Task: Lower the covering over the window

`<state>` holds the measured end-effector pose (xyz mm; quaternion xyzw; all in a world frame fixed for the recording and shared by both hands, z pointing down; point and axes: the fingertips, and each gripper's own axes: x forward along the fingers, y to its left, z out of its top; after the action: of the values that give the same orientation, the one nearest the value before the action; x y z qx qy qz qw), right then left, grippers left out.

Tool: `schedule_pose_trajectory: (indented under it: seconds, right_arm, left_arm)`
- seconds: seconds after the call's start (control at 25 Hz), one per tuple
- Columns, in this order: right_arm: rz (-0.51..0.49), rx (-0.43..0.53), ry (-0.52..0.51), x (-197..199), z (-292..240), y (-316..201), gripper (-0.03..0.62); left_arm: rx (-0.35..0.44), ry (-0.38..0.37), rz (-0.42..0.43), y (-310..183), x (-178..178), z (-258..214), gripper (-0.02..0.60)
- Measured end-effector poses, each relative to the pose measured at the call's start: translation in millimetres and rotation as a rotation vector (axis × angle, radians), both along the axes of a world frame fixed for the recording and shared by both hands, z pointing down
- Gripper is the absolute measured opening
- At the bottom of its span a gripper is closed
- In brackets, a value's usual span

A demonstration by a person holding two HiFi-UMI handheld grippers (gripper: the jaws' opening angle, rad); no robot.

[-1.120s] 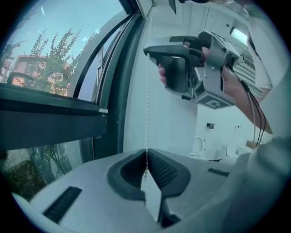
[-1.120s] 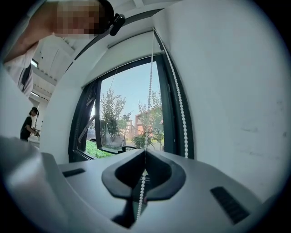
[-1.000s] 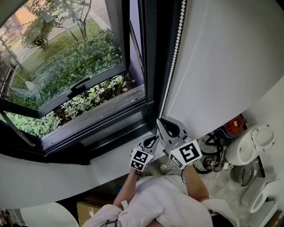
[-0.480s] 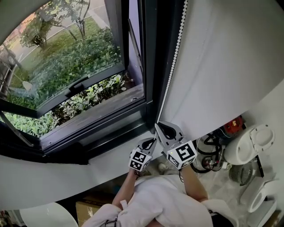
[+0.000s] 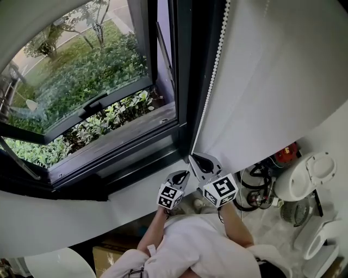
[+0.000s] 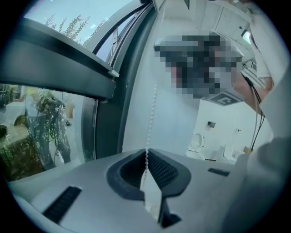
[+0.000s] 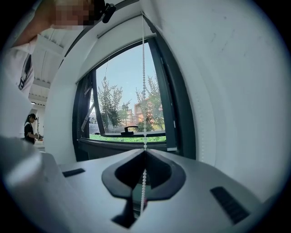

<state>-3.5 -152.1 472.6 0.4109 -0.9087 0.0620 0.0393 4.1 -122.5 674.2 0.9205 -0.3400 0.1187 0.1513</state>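
A white bead chain (image 5: 209,89) hangs beside the dark window frame (image 5: 182,81). Both grippers hold it low down, just above the sill. My right gripper (image 5: 191,157) is shut on the chain, and the beads (image 7: 143,91) run straight up from its jaws past the window. My left gripper (image 5: 186,173) sits just below and left of it, also shut on the chain (image 6: 152,113), which passes between its pads. The white covering's (image 5: 32,13) lower edge shows in the head view's top left corner, over the glass.
The window sash with its black handle (image 5: 98,103) stands tilted open over green shrubs. A white sill (image 5: 130,198) runs below the frame. On the floor to the right are white fixtures (image 5: 312,174), cables and a red object (image 5: 285,153). A person (image 7: 31,125) stands far left.
Both grippers have come down together along the chain, keeping their hold. The white edge in the top left corner reaches lower over the window than before.
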Motion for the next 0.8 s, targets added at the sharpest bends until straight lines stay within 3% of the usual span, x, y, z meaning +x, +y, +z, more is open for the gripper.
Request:
schedule_pose_trajectory:
  seconds: [0.2, 0.36, 0.8]
  right_arm:
    - [0.010, 0.000, -0.024, 4, 0, -2, -0.003]
    - [0.011, 0.003, -0.030, 5, 0, -3, -0.003]
    - [0.014, 0.008, -0.037, 7, 1, 2, -0.003]
  left_arm:
    - [-0.013, 0.020, -0.007, 3, -6, -7, 0.023]
    - [0.005, 0.034, -0.012, 4, -13, -31, 0.102]
    - [0.206, 0.076, -0.051, -5, -37, -158, 0.104]
